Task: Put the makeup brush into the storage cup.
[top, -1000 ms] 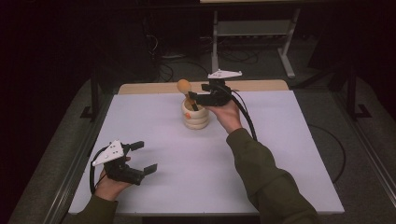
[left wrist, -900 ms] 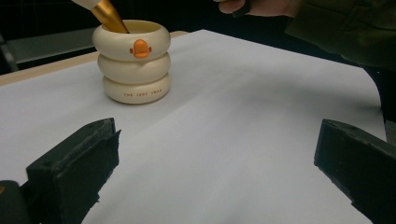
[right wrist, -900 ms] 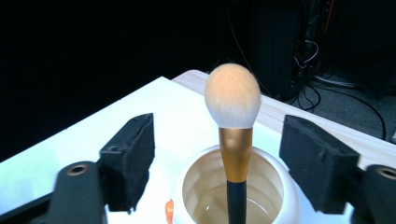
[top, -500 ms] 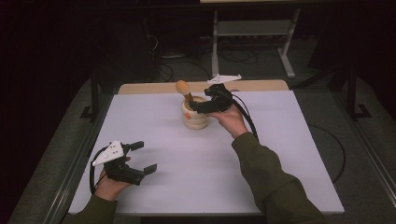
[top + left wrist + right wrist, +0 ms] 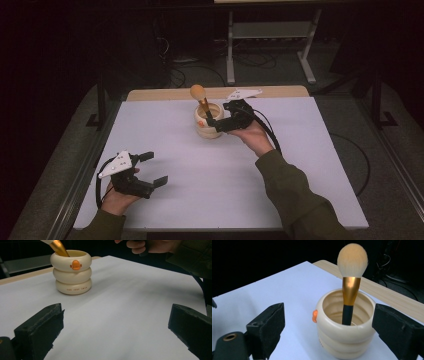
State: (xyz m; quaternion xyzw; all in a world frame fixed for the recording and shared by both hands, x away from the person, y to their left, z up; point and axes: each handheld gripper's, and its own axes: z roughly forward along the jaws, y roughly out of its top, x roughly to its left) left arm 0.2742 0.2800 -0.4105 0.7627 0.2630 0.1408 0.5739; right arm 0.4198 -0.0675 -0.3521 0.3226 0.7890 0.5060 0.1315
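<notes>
A cream ringed cup [image 5: 207, 122] with a small orange beak stands at the far middle of the white table [image 5: 300, 165]. A makeup brush [image 5: 198, 93] stands in it, bristles up, with a gold ferrule and a black handle. My right gripper [image 5: 219, 116] is open just right of the cup. In the right gripper view its jaws flank the cup [image 5: 344, 340] and brush [image 5: 350, 287] without touching them. My left gripper [image 5: 156, 168] rests open and empty at the near left. The left gripper view has the cup [image 5: 71, 272] far ahead of those jaws.
A wooden strip [image 5: 280, 91] runs along the table's far edge. Behind it are a dark floor with cables [image 5: 250, 60] and a metal stand [image 5: 272, 35]. Metal rails [image 5: 85, 170] border the table's left side. The right sleeve [image 5: 295, 195] crosses the near right.
My right gripper has come down and drawn back a little, to cup height. The brush stays standing in the cup. The left gripper has not moved.
</notes>
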